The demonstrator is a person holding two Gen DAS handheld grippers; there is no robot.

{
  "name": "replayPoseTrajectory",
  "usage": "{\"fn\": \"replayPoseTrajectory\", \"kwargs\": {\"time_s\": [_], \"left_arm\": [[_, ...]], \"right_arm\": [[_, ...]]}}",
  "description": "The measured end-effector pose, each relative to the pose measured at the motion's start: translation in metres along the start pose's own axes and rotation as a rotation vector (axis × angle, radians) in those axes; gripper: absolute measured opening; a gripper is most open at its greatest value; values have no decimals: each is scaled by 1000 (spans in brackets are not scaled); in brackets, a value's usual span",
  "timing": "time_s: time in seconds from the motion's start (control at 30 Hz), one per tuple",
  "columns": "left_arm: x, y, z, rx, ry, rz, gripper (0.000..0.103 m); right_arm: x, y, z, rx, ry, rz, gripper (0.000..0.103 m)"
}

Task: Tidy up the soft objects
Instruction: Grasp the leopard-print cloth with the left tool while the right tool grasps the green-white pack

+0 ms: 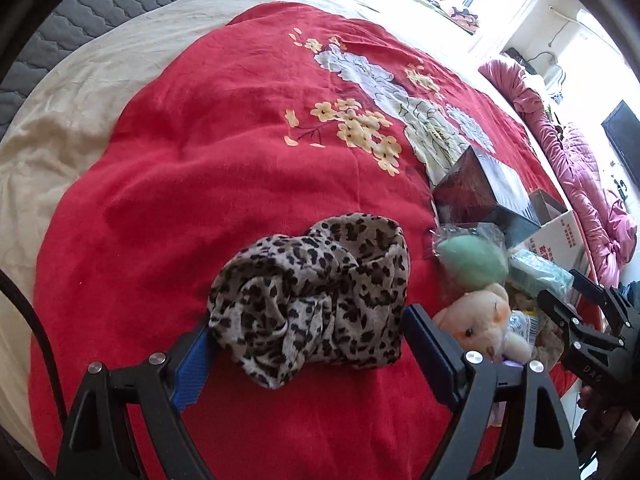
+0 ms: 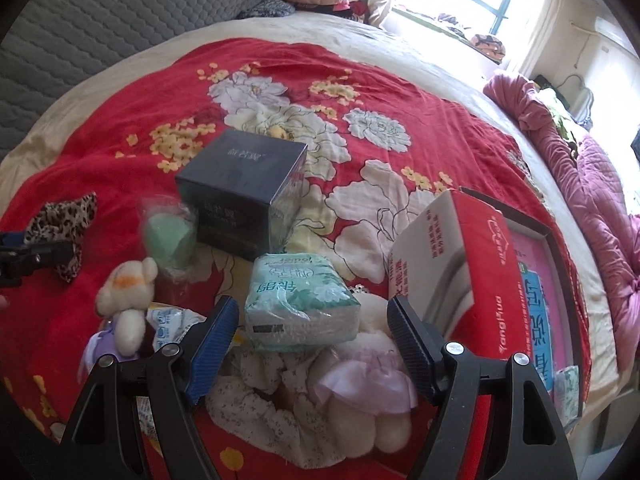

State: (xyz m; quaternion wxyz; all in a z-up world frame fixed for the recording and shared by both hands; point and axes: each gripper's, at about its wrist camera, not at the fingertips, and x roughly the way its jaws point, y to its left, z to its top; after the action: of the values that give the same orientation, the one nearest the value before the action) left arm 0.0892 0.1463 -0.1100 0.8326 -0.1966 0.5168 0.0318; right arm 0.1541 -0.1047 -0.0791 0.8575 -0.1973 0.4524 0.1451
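A crumpled leopard-print scarf (image 1: 312, 300) lies on the red floral blanket (image 1: 220, 140). My left gripper (image 1: 306, 338) is open, its jaws on either side of the scarf's near end. The scarf also shows at the far left of the right wrist view (image 2: 64, 220). My right gripper (image 2: 312, 324) is open around a green-white soft tissue pack (image 2: 298, 300). Below it lie a floral fabric piece (image 2: 260, 392) and a cream plush in a pink skirt (image 2: 368, 384). A small cream plush bear (image 2: 128, 292) and a bagged green sponge (image 2: 170, 236) lie to the left.
A dark box (image 2: 244, 188) stands behind the tissue pack. A red-white carton (image 2: 452, 256) and an open tray with a pink-blue package (image 2: 540, 280) lie to the right. A pink quilt (image 2: 592, 184) lines the bed's right edge. A grey headboard (image 2: 100, 20) is behind.
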Motion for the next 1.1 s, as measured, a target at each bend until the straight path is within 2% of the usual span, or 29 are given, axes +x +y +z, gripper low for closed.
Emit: {"fn": "replayPoseTrajectory", "kwargs": {"time_s": [0.2,0.27,0.3,0.33,0.43,0.47,0.53,0.63,0.87,0.97,1.1], "left_arm": [[8,2,3,-25,-1,5,87],[9,0,2,-11,-3,31,85],[10,-3,2,5,-4,51,81],[11,-5,2,23,-9,85,73],[13,-12,-1,80,-13,154,60],[12,-13,-2,83,-17,151,56],[10,-13,-2,75,-15,105,31],[9,-14,-3,82,-4,80,19],[-9,-20,-8,98,-30,54,15],[-15,-22,-11,77,-20,2,15],[-25,-33,-16,97,-27,-1,15]], "right_arm": [[11,5,2,-24,11,-13,77],[11,8,2,-44,7,-12,59],[12,9,2,-47,6,-9,56],[13,10,2,-48,9,-6,56],[13,10,1,-50,4,-9,53],[12,10,1,-49,3,-6,52],[6,8,1,-33,-8,10,51],[-6,0,0,31,-35,43,50],[-35,-6,-1,97,-84,72,50],[-41,-8,-2,122,-87,69,50],[-54,-10,-4,136,-111,77,50]]}}
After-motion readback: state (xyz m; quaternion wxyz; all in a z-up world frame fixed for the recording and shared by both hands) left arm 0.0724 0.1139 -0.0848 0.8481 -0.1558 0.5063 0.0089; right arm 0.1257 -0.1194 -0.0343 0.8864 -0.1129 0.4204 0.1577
